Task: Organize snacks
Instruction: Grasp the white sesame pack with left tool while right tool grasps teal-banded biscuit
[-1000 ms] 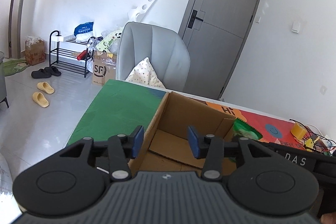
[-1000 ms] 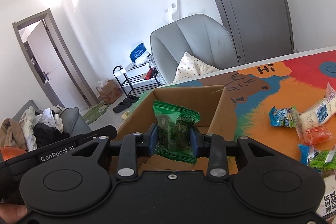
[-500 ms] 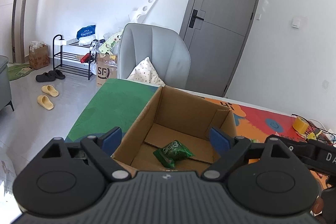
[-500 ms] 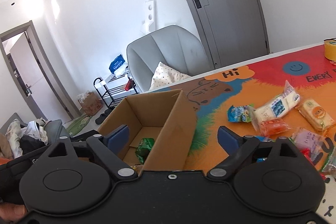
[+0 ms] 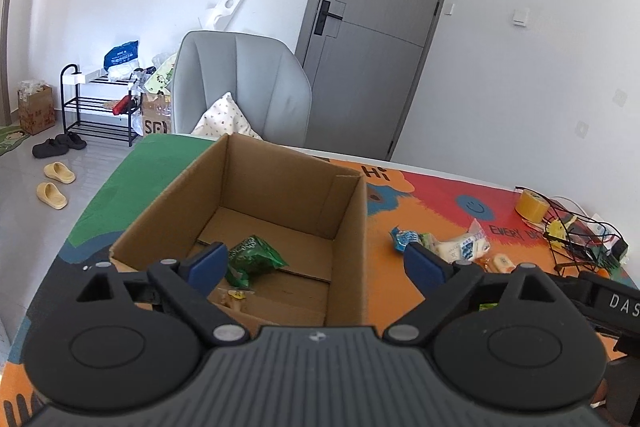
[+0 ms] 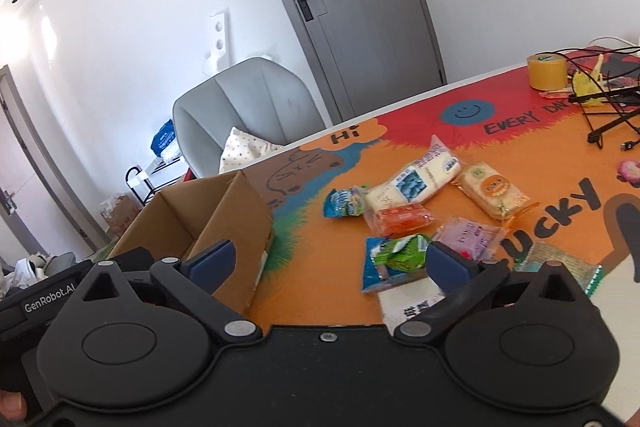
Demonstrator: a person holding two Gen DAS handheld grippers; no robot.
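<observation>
An open cardboard box (image 5: 348, 211) stands on the colourful mat; it also shows in the right wrist view (image 6: 240, 211). A green snack packet (image 5: 256, 259) lies on its floor. My left gripper (image 5: 316, 263) is open and empty, above the box's near edge. My right gripper (image 6: 328, 263) is open and empty, to the right of the box. Several loose snacks lie ahead of it: a green packet (image 6: 400, 251), an orange packet (image 6: 400, 219), a white packet (image 6: 416, 179), a blue packet (image 6: 344, 203), a cracker packet (image 6: 492, 191) and a purple packet (image 6: 468, 235).
A roll of yellow tape (image 6: 546, 71) and tangled black cables (image 6: 608, 107) sit at the table's far right. A grey chair (image 5: 240, 87) with a cushion stands behind the table. A shoe rack (image 5: 96, 103) and a grey door (image 5: 372, 47) are beyond.
My right gripper opened, dropped the green packet into the box and swung right towards the loose snacks. My left gripper opened wide and drew back from the box.
</observation>
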